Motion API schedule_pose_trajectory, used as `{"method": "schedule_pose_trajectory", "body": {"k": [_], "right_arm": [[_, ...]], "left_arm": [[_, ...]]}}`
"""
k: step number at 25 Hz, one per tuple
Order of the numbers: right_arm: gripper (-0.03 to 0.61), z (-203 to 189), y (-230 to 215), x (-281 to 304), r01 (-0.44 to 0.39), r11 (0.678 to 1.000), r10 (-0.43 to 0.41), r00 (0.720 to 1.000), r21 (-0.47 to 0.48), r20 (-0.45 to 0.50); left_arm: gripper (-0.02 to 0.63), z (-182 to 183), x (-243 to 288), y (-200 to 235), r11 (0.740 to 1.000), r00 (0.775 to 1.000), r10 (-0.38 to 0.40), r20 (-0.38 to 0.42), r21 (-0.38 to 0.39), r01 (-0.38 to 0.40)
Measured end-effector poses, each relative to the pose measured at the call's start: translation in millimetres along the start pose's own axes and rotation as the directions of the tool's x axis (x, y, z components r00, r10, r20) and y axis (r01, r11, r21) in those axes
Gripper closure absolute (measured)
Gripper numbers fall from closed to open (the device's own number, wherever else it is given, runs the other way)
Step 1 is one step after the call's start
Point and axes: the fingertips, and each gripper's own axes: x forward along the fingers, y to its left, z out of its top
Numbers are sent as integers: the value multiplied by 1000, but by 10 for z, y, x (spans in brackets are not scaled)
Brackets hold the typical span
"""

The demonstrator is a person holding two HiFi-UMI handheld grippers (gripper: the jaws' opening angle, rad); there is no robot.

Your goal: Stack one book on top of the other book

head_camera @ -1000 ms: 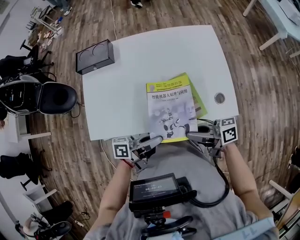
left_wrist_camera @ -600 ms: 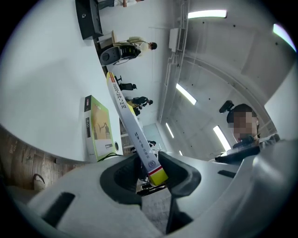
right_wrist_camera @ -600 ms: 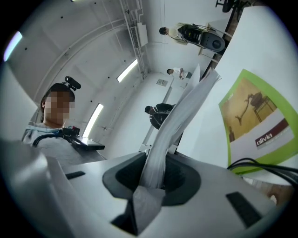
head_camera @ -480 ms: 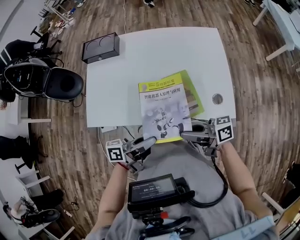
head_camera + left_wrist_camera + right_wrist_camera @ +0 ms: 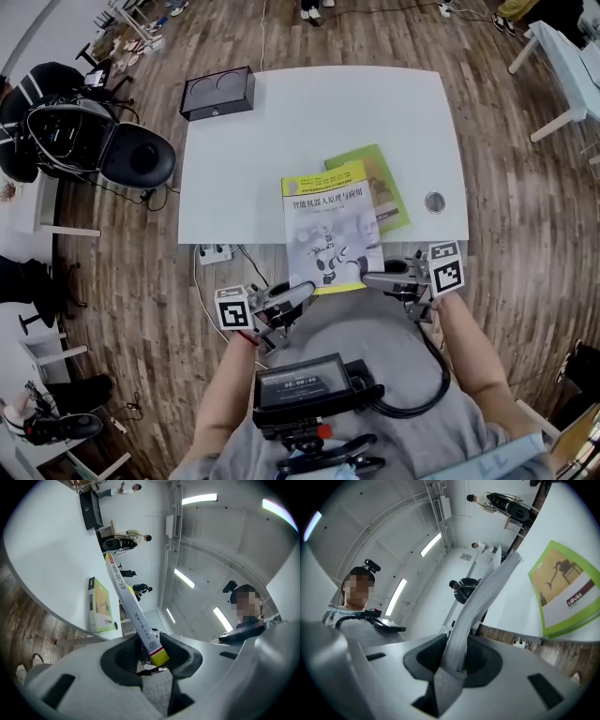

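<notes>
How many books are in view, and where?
2. The yellow-edged book is gripped at its near corners by the left gripper and right gripper; the green book lies on the table, partly beneath it.

Place: an office-like workroom is suggested.
Furniture: white table (image 5: 281,141), black office chair (image 5: 136,157) at left, second white desk (image 5: 567,47) far right.
Floor: wood planks (image 5: 525,216).
Ceiling: strip lights (image 5: 199,498).

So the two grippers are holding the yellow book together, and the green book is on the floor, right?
Not quite. The green book is not on the floor: it lies on the white table, as the head view shows. The rest is right: the left gripper and the right gripper hold the yellow book together.
</notes>
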Motion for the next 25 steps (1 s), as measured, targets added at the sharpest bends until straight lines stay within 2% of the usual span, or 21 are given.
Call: {"method": "schedule_pose_trajectory", "body": {"k": [7, 11, 15, 21, 25], "right_arm": [[495, 293, -21, -160, 28, 1000, -28, 999, -3, 25], [495, 372, -69, -350, 31, 999, -30, 999, -17, 19], [495, 410, -239, -636, 9, 1000, -9, 1000, -15, -9], [495, 730, -527, -1055, -15, 999, 18, 997, 44, -79], [495, 757, -707, -1207, -21, 996, 30, 993, 86, -111]], "left_arm": [[488, 231, 275, -24, 1000, 1000, -28, -9, -1, 28], [486, 242, 487, 2, 999, 1000, -28, -10, 21, 29], [485, 165, 772, 117, 999, 1000, -7, 23, 41, 6], [483, 266, 1285, 328, 999, 996, 40, 86, -3, -40], [480, 242, 1456, 486, 998, 992, 69, 104, -14, -67]]}}
